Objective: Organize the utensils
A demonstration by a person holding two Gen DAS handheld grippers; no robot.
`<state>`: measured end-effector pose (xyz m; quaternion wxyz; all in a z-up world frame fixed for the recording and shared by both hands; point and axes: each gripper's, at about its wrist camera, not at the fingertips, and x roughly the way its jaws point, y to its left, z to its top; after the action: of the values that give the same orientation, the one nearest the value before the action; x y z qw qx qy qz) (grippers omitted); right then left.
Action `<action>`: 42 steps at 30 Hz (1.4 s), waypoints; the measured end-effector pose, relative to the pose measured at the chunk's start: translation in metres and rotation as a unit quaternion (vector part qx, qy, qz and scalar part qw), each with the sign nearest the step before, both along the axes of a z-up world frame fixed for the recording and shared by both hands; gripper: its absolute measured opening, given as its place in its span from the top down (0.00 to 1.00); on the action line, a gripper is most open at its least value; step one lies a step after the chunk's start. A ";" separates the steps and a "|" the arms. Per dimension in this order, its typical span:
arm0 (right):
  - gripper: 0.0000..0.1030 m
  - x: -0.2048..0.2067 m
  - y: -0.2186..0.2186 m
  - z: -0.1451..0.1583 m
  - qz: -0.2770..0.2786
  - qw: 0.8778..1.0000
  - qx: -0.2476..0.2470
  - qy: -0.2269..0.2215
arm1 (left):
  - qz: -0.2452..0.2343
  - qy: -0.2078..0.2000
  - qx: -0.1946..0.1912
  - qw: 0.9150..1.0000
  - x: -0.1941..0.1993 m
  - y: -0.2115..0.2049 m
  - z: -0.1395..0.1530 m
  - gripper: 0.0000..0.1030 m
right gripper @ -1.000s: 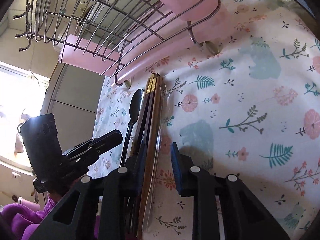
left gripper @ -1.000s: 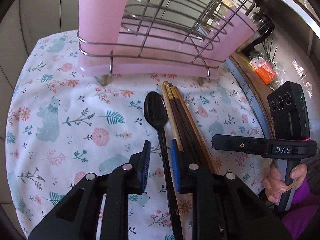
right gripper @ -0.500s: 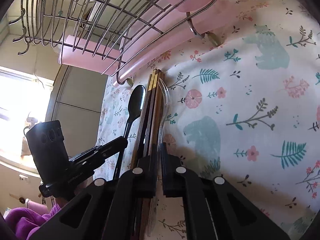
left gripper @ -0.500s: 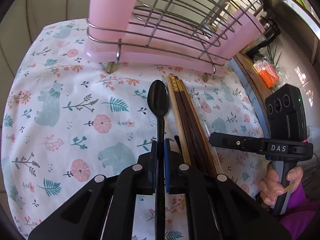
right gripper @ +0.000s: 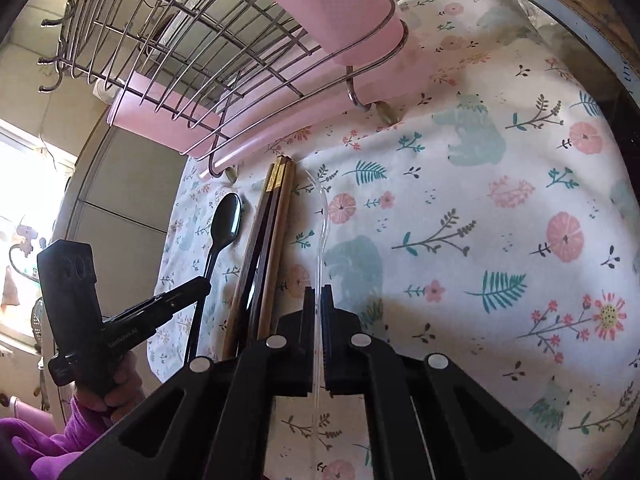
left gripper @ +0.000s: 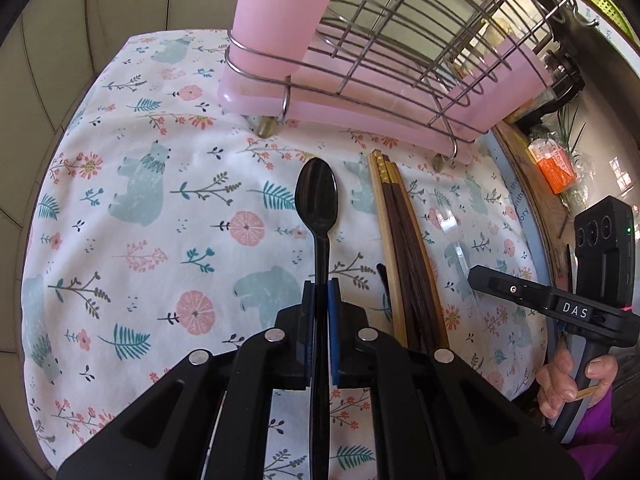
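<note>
A black spoon [left gripper: 316,196] lies bowl-forward on the floral cloth, and my left gripper [left gripper: 320,286] is shut on its handle. Right of it lies a bundle of brown and tan chopsticks [left gripper: 404,248], then a clear plastic utensil [left gripper: 460,256]. My right gripper [right gripper: 319,294] is shut on that clear plastic utensil [right gripper: 325,220], whose far end curves toward the rack. In the right wrist view the chopsticks [right gripper: 268,240] and the spoon [right gripper: 226,220] lie to the left, with the left gripper [right gripper: 204,283] on the spoon's handle. The left wrist view shows the right gripper [left gripper: 475,278] at the right.
A wire dish rack [left gripper: 420,52] on a pink drip tray [left gripper: 360,108] stands just beyond the utensils. The floral cloth [left gripper: 132,216] covers the table. An orange packet [left gripper: 554,164] and plants sit past the right edge. A hand [left gripper: 568,380] with a purple sleeve holds the right gripper.
Both grippers went from open to shut: the left closed on the black spoon's handle, the right on the clear plastic utensil. Both views have shifted slightly since.
</note>
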<state>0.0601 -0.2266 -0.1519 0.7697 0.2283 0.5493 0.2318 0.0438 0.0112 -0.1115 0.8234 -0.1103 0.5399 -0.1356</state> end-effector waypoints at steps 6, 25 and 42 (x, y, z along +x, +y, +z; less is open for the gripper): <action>0.96 0.005 0.007 -0.003 0.017 1.000 -0.006 0.016 | -0.025 0.015 0.019 0.999 0.007 -0.008 -0.001 0.94; 0.73 0.040 0.002 0.014 0.031 0.998 -0.052 0.019 | -0.069 0.048 0.041 0.996 0.041 -0.001 0.015 0.93; 0.69 0.068 0.019 0.007 0.049 0.995 -0.086 0.027 | -0.054 0.070 0.039 0.995 0.100 0.005 0.003 0.76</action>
<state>0.1279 -0.2078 -0.1447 0.7593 0.1404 0.5980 0.2149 0.1440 0.0166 -0.1081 0.7787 -0.0581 0.6062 -0.1507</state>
